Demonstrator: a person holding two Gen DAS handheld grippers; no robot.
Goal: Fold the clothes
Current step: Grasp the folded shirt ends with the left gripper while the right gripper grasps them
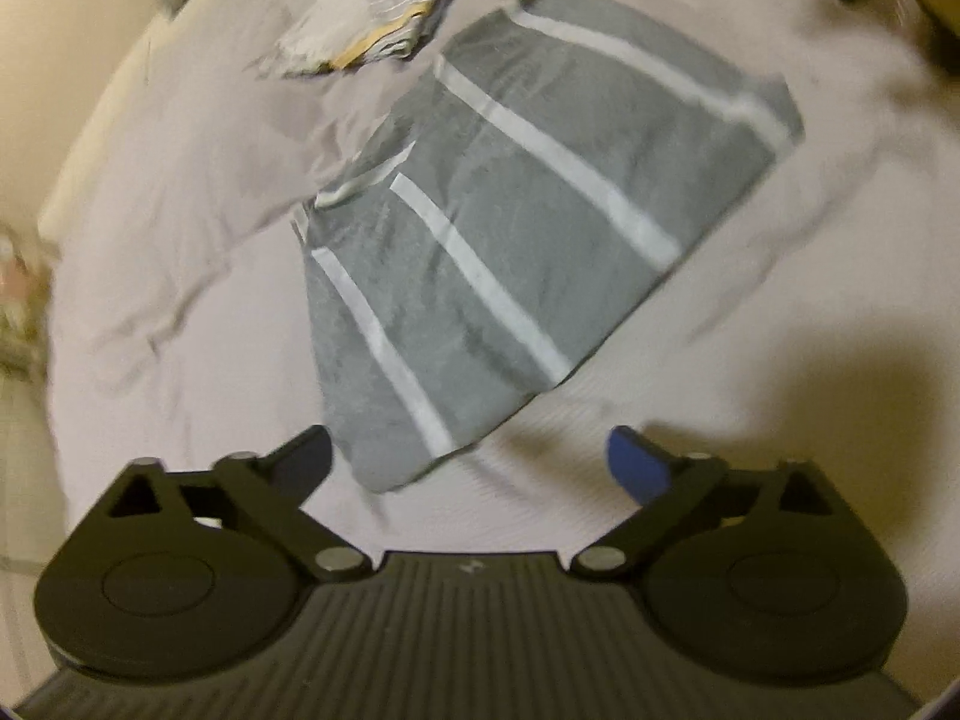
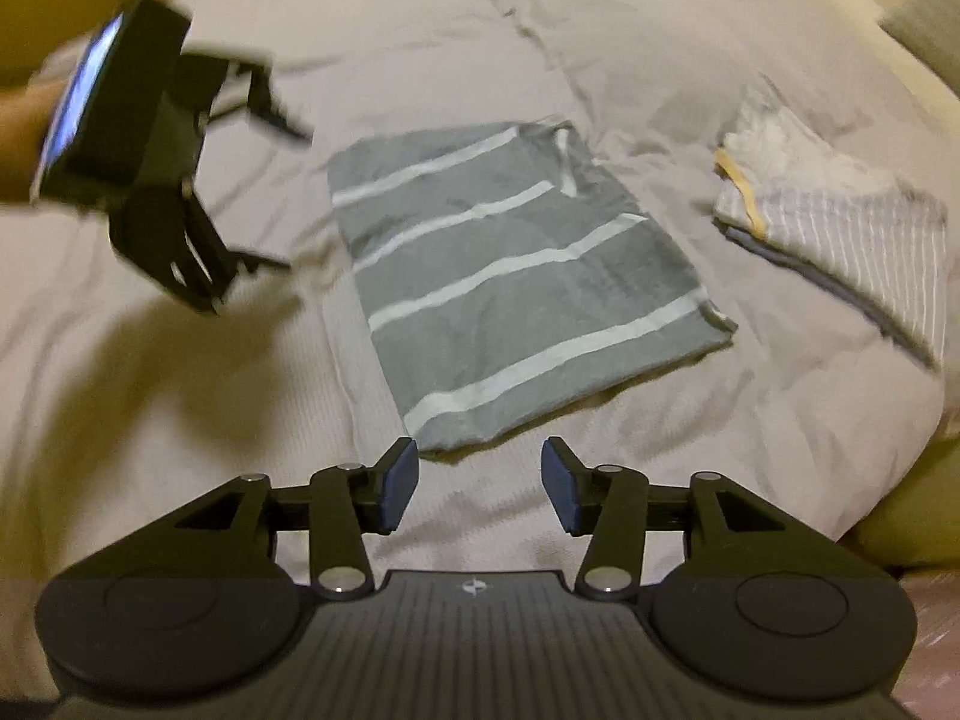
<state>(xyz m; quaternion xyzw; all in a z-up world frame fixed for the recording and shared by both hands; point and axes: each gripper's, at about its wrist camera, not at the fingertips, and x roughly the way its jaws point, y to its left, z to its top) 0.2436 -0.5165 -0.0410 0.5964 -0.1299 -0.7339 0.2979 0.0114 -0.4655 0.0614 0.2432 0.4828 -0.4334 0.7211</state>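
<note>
**Striped cloth folded, both grippers letting go**

The striped cloth (image 2: 516,276), grey with white bands, is lying folded into a neat oblong on the bed (image 2: 420,30), roughly in the middle of the pale cover. One corner near the top is sitting slightly rumpled; the rest is lying flat. Off to one side, well apart from it, a folded pile (image 2: 840,204) of lighter, finely striped fabric with a yellow trim is resting on the same cover.

The right gripper (image 2: 478,483) is hovering just short of the cloth's near edge, its jaws released and standing part open with nothing between them. The left gripper (image 1: 470,461) is hanging above the cloth's near corner in its own view, jaws spread wide and empty; the corner is showing between the fingers but no pad is pressing on it. In the right wrist view the left gripper (image 2: 282,192) is appearing blurred beside the cloth's far side, clear of the fabric, with a hand (image 2: 24,120) behind it.

This fold is looking finished, so the step in hand is probably the release. Next is likely moving the cloth to the pile, which is calling for both jaws closing on one edge without disturbing the layers, or else a further fold.
</note>
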